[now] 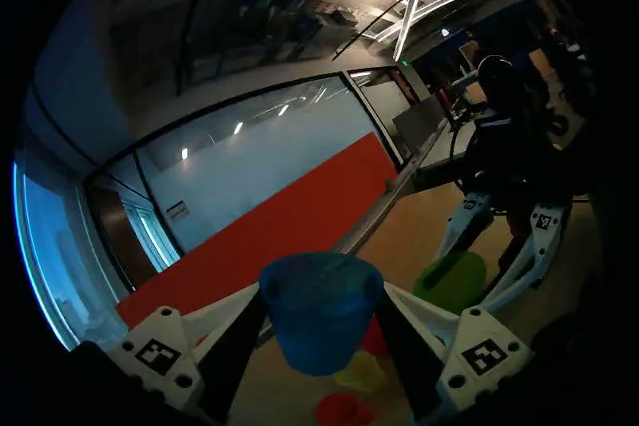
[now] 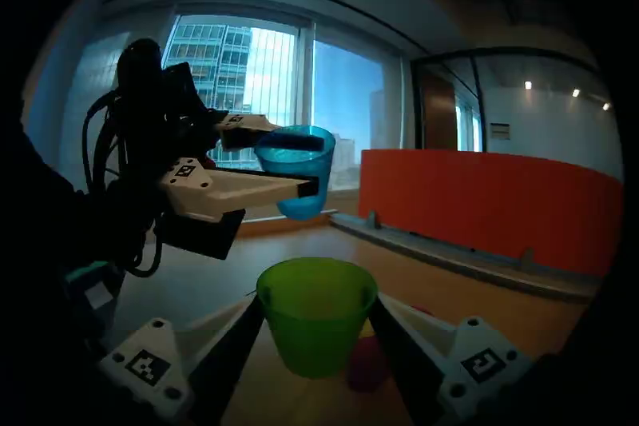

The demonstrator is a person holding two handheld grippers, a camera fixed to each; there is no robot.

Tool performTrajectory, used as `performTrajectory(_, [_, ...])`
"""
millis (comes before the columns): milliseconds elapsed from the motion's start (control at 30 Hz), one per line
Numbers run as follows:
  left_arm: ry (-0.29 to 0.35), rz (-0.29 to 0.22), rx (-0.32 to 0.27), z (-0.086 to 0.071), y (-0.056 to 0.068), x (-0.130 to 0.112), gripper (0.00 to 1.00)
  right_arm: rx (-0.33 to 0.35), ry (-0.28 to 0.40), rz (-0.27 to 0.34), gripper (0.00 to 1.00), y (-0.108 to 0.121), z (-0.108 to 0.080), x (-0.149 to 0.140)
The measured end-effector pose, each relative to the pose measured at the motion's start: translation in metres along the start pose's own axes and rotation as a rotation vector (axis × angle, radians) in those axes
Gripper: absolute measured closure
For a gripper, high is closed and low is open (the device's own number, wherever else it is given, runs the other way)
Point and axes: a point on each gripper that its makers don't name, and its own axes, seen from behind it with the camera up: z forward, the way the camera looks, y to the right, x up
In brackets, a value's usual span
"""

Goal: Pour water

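Observation:
A translucent blue cup [image 1: 321,312] stands between the fingers of my left gripper [image 1: 319,322], which is shut on it, low in the left gripper view. The right gripper view shows that same blue cup [image 2: 297,169] held up high and slightly tilted by the left gripper [image 2: 299,162]. My right gripper [image 2: 317,330] is shut on a green cup [image 2: 316,314], upright and lower than the blue one. In the left gripper view the green cup [image 1: 453,280] sits in the right gripper [image 1: 487,266] at the right. I cannot see water in either cup.
Small red [image 1: 345,408] and yellow [image 1: 361,372] round objects lie on the wooden table [image 1: 415,234] below the cups. An orange partition [image 2: 495,202] with a grey rail runs along the table's far side. Windows [image 2: 263,82] lie behind.

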Motion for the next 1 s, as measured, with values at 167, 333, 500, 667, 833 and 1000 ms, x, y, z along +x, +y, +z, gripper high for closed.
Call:
performTrajectory(167, [0.004, 0.047, 0.004, 0.001, -0.004, 0.007, 0.14, 0.013, 0.009, 0.001, 0.09, -0.005, 0.006, 0.001])
performTrajectory(333, [0.006, 0.090, 0.003, 0.001, -0.004, 0.012, 0.14, 0.025, 0.014, -0.001, 0.09, -0.009, 0.012, 0.003])
performTrajectory(500, [0.008, 0.128, 0.000, 0.002, -0.004, 0.017, 0.14, 0.028, 0.019, -0.006, 0.09, -0.012, 0.017, 0.003])
performTrajectory(667, [0.009, 0.169, 0.002, 0.001, -0.005, 0.020, 0.14, 0.037, 0.019, -0.006, 0.09, -0.014, 0.020, 0.004])
performTrajectory(833, [0.009, 0.198, 0.007, 0.001, -0.006, 0.024, 0.14, 0.043, 0.021, -0.008, 0.10, -0.016, 0.022, 0.005])
performTrajectory(1000, [0.012, 0.220, 0.008, 0.001, -0.007, 0.027, 0.14, 0.049, 0.023, -0.012, 0.10, -0.018, 0.025, 0.007])
